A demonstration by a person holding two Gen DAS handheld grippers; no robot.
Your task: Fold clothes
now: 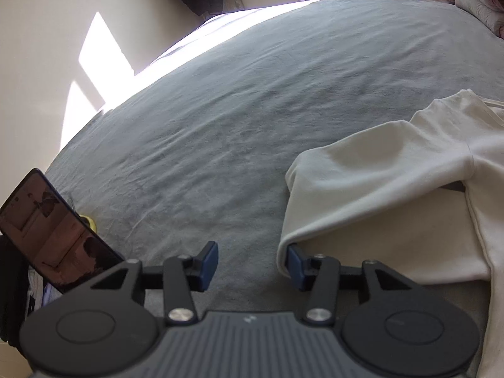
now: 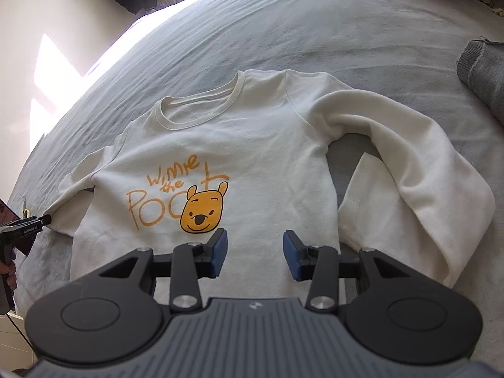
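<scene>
Where the cream long-sleeved sweatshirt (image 2: 220, 145) with the orange bear print lies face up and flat near the bed's front edge, on the grey bedsheet (image 2: 283, 25), collar toward the far edge. Left gripper (image 1: 252, 264): jaws parted, nothing pinched between the blue pads (image 1: 210, 263), right pad just at the cuff of the left sleeve (image 1: 362, 189) beside the bed's left edge. Right gripper (image 2: 254, 253): jaws apart and empty over the hem, right sleeve (image 2: 419, 170) bent double toward the right edge, grey folded garment (image 2: 485, 78) well apart.
</scene>
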